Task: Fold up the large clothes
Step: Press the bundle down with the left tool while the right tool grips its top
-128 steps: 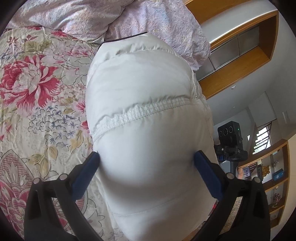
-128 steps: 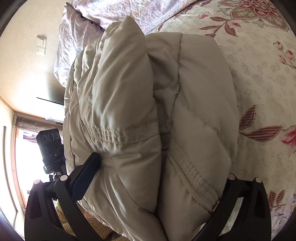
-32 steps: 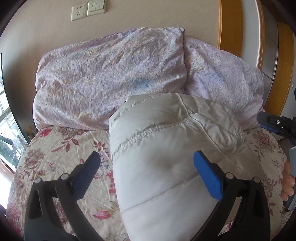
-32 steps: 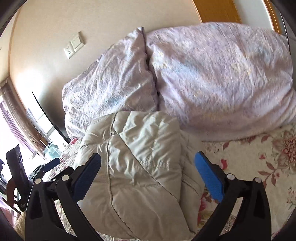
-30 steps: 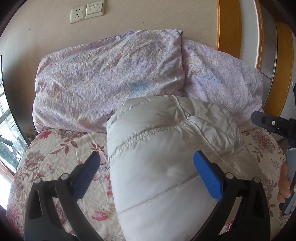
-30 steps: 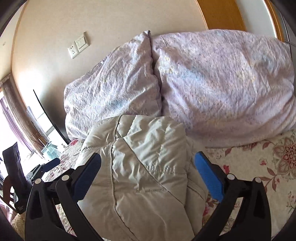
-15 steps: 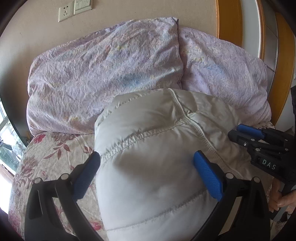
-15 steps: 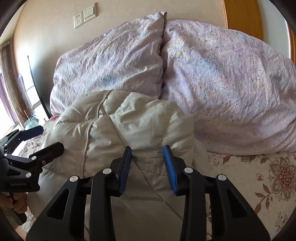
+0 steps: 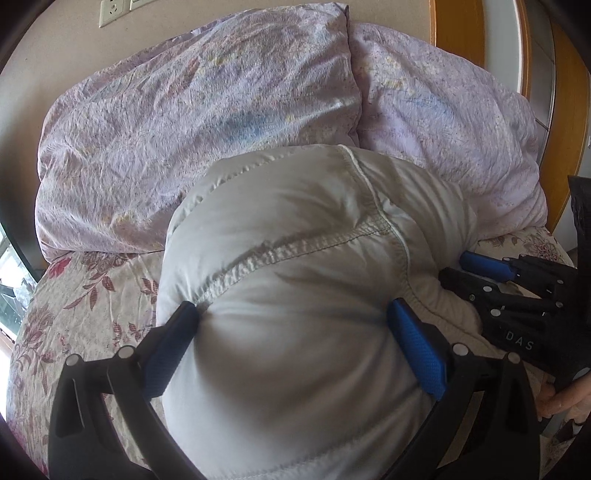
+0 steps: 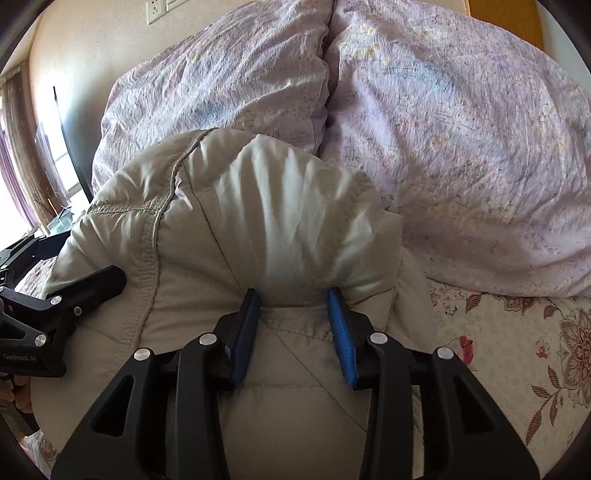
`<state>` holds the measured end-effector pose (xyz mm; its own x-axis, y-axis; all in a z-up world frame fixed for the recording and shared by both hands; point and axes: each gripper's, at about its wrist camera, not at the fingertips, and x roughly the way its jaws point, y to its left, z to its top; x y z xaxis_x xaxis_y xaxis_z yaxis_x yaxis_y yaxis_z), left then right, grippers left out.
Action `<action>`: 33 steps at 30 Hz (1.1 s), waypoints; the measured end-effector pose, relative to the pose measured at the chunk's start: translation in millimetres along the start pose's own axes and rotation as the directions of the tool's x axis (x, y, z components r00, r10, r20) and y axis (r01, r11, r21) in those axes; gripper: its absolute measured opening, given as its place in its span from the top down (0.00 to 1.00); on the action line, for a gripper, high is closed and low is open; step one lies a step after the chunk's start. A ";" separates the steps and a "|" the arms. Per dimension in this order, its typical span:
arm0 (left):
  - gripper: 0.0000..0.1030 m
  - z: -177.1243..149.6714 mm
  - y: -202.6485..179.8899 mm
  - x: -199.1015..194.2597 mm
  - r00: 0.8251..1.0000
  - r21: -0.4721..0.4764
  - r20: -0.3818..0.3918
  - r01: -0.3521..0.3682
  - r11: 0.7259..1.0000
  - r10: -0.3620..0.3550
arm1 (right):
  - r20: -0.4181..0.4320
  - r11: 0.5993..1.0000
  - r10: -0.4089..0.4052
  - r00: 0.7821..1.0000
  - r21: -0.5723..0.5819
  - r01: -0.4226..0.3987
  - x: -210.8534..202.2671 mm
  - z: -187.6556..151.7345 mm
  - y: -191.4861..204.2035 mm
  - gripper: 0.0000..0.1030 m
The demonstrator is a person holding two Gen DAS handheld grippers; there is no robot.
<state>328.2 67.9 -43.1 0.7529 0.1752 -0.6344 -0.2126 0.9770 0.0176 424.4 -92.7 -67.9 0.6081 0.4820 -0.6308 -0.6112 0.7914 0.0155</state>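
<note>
A puffy pale-grey down jacket (image 9: 295, 229) lies bundled on the floral bedsheet (image 9: 92, 295), its far end against the pillows. In the left wrist view my left gripper (image 9: 291, 310) straddles the near end with its jaws wide and the padding bulging between them; it is open. The right gripper (image 9: 454, 266) comes in low at the jacket's right side. Seen from the right wrist, the jacket (image 10: 258, 206) is pinched at a fold in its top layer, and my right gripper (image 10: 293, 295) is shut on it. One of the left gripper's fingers (image 10: 96, 282) rests on the jacket's left edge.
Two lilac pillows (image 9: 203, 129) (image 9: 443, 122) stand against the wall just behind the jacket. A wooden frame (image 9: 458, 26) rises at the back right and a wall socket (image 9: 110, 9) at the top left. Floral sheet (image 10: 517, 332) lies bare to the right. A person's hand (image 9: 565, 398) holds the right gripper.
Both grippers have come down onto the jacket. The right gripper's jaws went from wide apart to closed on a fold of it. The left gripper's jaws stayed wide.
</note>
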 end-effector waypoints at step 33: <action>0.02 25.3 27.6 25.0 0.998 -0.059 0.002 -0.059 0.997 0.059 | 0.034 0.996 -0.026 0.999 0.083 0.023 24.3 29.7 -20.6 0.54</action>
<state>356.9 102.3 -39.0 0.7403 0.2329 -0.6307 -0.2927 0.9562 0.0095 466.9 -86.1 -60.5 0.6406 0.4734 -0.6046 -0.5525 0.8310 0.0652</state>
